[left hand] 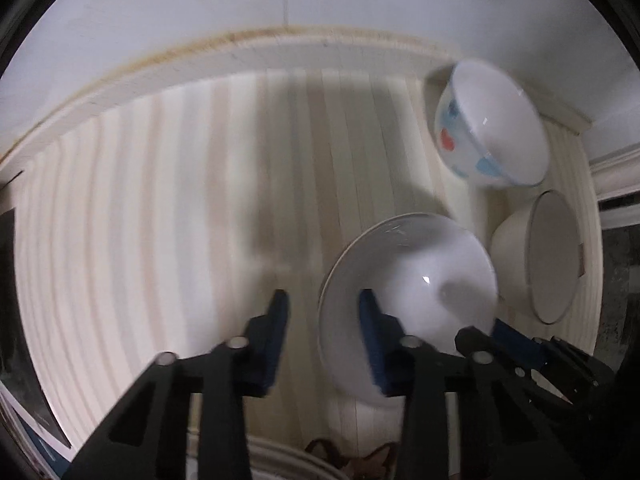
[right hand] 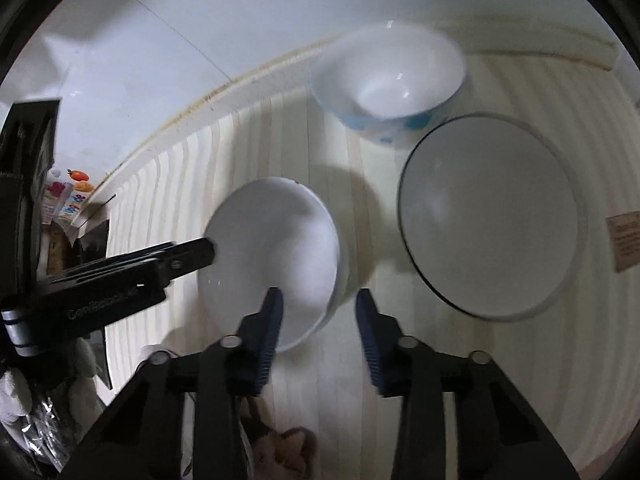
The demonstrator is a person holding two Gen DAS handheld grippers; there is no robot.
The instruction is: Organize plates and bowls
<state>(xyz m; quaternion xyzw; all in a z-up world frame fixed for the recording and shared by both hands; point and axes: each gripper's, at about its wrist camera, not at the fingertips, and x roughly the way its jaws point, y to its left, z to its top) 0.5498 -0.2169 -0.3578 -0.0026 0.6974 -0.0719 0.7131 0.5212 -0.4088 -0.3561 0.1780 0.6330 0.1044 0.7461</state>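
A plain white bowl (left hand: 412,280) (right hand: 272,256) sits on the cream striped mat (left hand: 180,200). My left gripper (left hand: 324,300) is open, its right finger inside the bowl and its left finger outside the rim. My right gripper (right hand: 318,300) is open, straddling the bowl's other rim, left finger inside. A white bowl with blue and red patches (left hand: 488,128) (right hand: 388,84) stands at the back. A large cream bowl with a dark rim (left hand: 540,256) (right hand: 488,216) stands at the right.
A white wall rises behind the mat's raised back edge (left hand: 240,46). A dark appliance and colourful packages (right hand: 68,196) stand at the left. A brown label (right hand: 626,240) lies at the far right. The left gripper's body (right hand: 120,276) reaches in from the left.
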